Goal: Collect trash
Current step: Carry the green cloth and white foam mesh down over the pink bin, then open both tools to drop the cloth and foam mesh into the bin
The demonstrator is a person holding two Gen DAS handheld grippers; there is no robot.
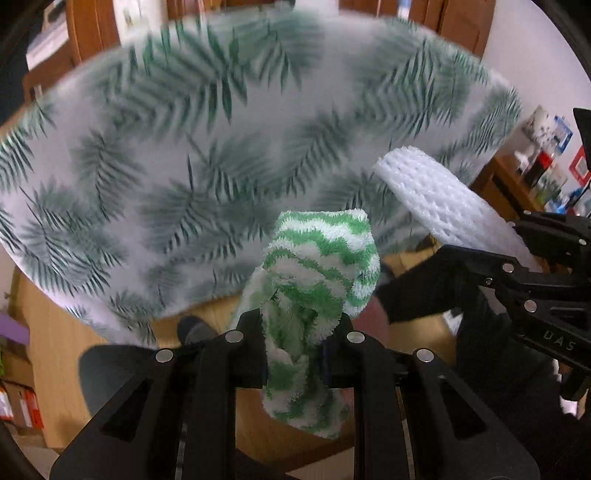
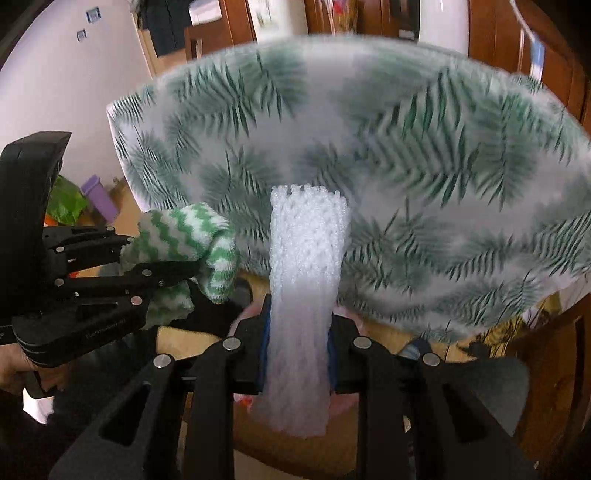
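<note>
Two clenched grippers: left gripper (image 1: 295,354) on green-striped cloth (image 1: 317,258), right gripper (image 2: 295,354) on white foam net (image 2: 306,258).

My left gripper (image 1: 301,350) and right gripper (image 2: 297,354) — matte black angular linkages, round silver screws, blue inner pads, faint embossed lettering.

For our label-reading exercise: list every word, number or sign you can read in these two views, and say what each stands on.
"DAS": on the right gripper, side of its body, left wrist view.
Embossed line on the left gripper, right wrist view: too blurred to read.
Shelf items and wall stickers: too small to read.
Cloth, foam net, tablecloth: no text.
</note>
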